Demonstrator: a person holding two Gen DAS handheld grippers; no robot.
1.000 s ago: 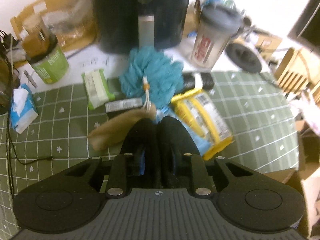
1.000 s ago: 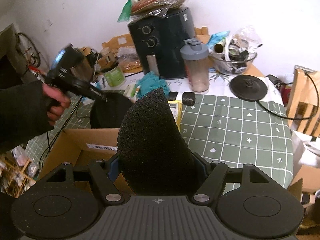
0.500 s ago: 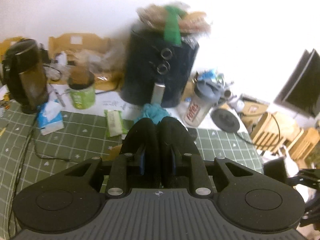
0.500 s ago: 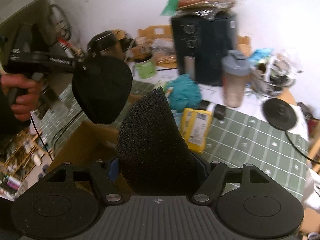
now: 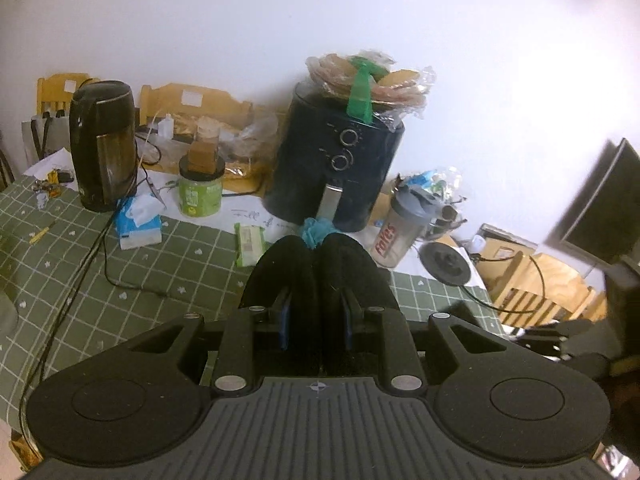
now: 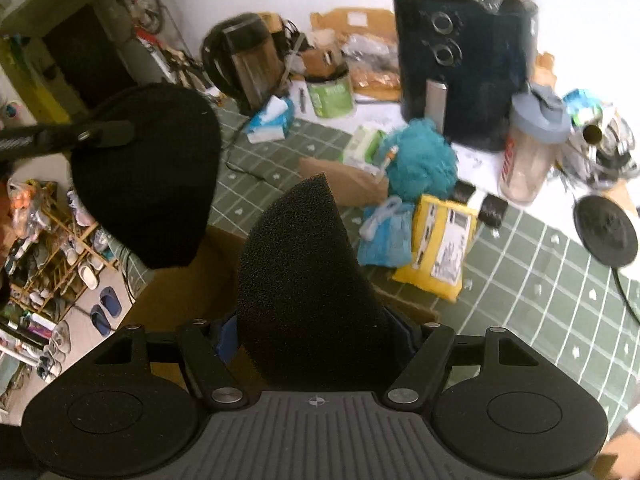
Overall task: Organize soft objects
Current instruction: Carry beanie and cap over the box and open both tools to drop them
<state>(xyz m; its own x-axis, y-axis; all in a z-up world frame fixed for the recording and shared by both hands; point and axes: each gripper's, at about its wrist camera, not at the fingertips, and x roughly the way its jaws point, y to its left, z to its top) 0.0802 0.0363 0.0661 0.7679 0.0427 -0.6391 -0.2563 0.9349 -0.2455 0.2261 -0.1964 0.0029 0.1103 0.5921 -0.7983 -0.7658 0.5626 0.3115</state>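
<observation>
We see the left tongs [image 5: 318, 248] nearly closed, nothing visibly between their foam pads. The right tongs [image 6: 316, 216] show one foam pad; whether they hold anything we cannot tell. The teal bath pouf [image 6: 420, 160] lies on the desk [image 6: 540, 272] before the black air fryer [image 6: 464, 60], beside the yellow pouch [image 6: 440, 244].

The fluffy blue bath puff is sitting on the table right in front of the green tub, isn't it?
Not quite. The blue bath puff is on the table, but it sits right in front of the black air fryer, not the green tub, which stands further left. The right wrist view shows this.
</observation>
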